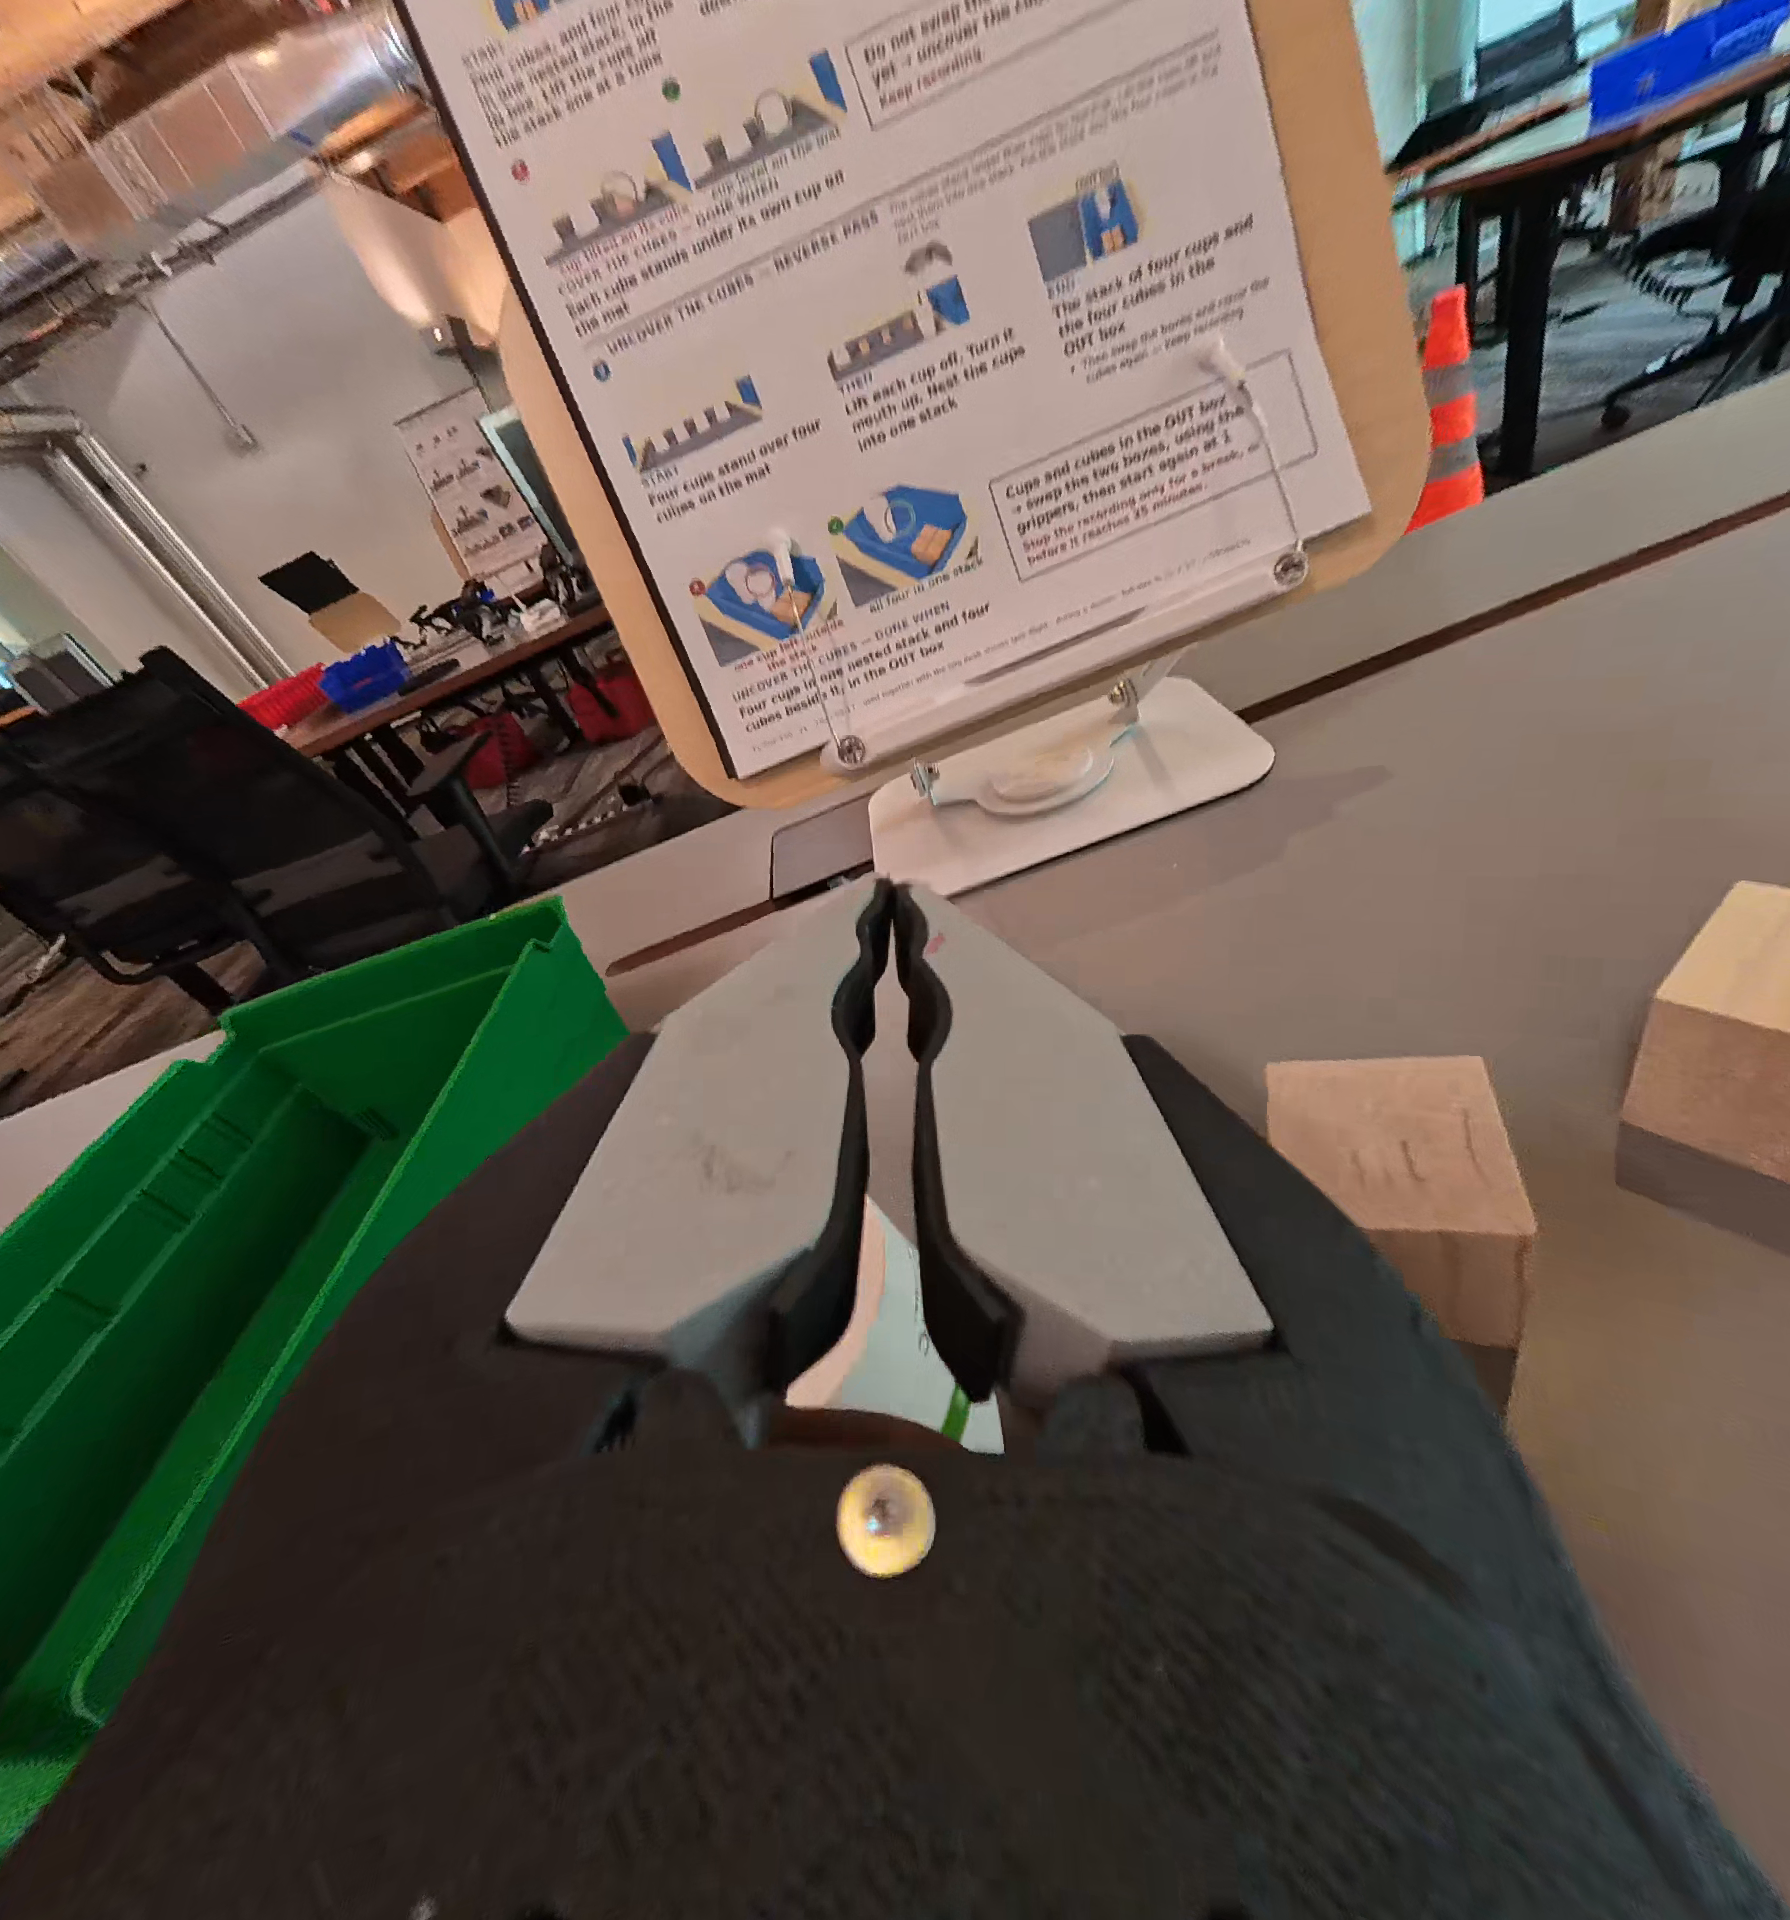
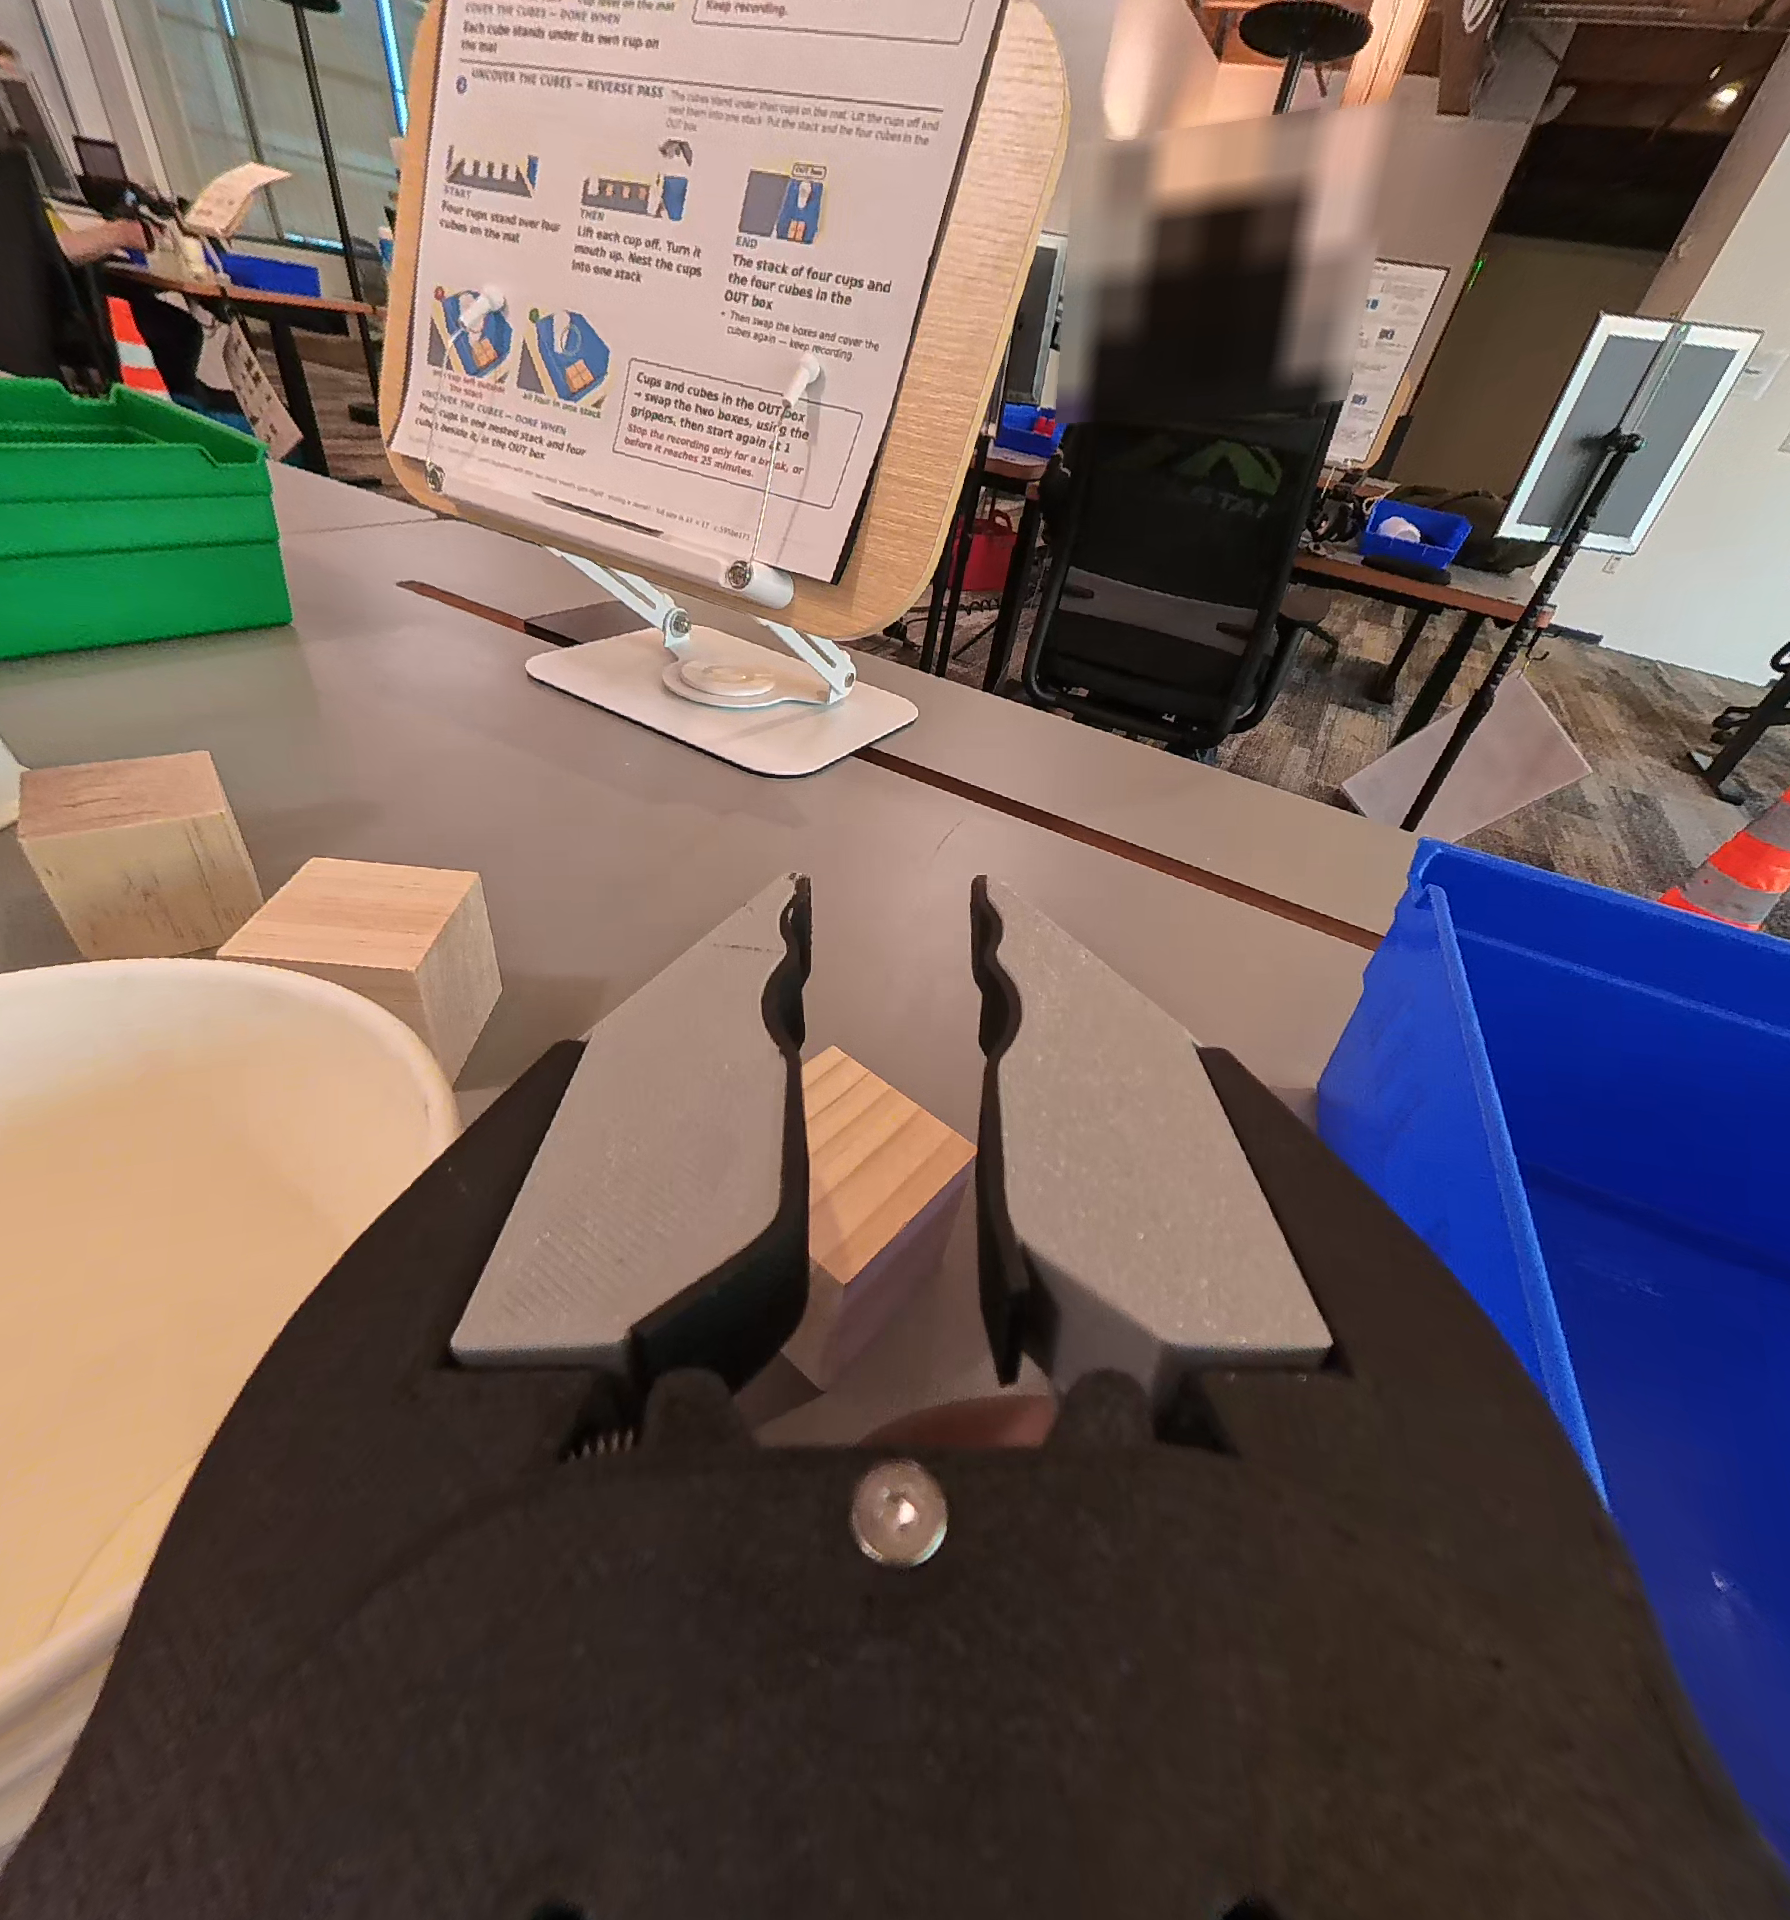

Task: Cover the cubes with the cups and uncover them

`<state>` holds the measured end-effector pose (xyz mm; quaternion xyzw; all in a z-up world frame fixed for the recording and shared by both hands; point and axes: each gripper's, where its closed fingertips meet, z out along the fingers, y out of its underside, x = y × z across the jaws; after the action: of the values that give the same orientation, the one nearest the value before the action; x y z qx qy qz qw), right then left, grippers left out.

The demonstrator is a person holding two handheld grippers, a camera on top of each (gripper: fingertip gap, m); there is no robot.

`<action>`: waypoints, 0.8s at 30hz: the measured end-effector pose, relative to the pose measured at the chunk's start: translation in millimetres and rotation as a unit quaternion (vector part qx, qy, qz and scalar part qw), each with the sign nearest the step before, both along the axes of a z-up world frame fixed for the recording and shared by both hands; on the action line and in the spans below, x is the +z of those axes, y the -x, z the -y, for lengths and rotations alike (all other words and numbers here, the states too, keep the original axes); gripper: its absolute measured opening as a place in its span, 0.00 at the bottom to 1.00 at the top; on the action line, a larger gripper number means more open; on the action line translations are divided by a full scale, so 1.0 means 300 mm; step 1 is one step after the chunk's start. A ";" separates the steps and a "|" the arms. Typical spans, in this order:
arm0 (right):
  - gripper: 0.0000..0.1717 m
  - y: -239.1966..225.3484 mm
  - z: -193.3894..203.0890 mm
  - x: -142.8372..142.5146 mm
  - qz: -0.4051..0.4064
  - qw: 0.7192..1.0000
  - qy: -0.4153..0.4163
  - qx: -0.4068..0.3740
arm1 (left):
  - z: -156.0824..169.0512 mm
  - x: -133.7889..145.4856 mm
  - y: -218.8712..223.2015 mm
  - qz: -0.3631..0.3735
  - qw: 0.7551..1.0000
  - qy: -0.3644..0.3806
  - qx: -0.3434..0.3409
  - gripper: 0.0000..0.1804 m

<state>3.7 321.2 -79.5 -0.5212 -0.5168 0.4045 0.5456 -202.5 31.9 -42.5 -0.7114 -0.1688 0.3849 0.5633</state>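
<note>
L claw (image 1: 887, 891): tips closed together, nothing between them at the tip; a white surface shows through the gap further back, below the claw.
R claw (image 2: 889, 904): jaws apart, no contact w/ anything. Wooden cube (image 2: 875, 1174) sits lower down between the fingers, near the base; can't tell if pads touch it, looks like it's just on the desk (image 2: 662, 831) underneath.
Other cubes: two more left of R claw, nearer cube (image 2: 371, 951) just beside the white cup rim, farther cube (image 2: 132, 852) behind it. L view shows 2 cubes right of L claw, near cube (image 1: 1400, 1174) and far cube (image 1: 1764, 1049).
Cup: white cup (image 2: 122, 1247) mouth up, lower left of R claw, close to cam.
Bins: green bin (image 1: 195, 1195) left of L claw; blue bin (image 2: 1618, 1195) right of R claw.
Background: instruction sheet on stand (image 2: 704, 260) mid-desk, behind both claws.
</note>
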 end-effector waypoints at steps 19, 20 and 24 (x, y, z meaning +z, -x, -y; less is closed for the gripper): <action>0.16 0.002 0.005 -0.003 0.002 1.000 -0.001 0.003 | -0.005 -0.010 -0.005 0.038 0.998 -0.040 -0.022 0.16; 0.16 0.002 0.006 -0.001 0.002 1.000 -0.002 0.003 | -0.003 -0.009 -0.004 0.032 0.999 -0.037 -0.017 0.16; 0.16 0.001 0.010 0.002 0.000 1.000 -0.004 0.004 | 0.008 -0.044 0.016 0.041 0.999 -0.009 0.005 0.21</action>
<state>3.5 318.3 -78.8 -0.5169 -0.5206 0.4047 0.5459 -207.3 29.5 -55.6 -0.7205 -0.1986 0.3568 0.5605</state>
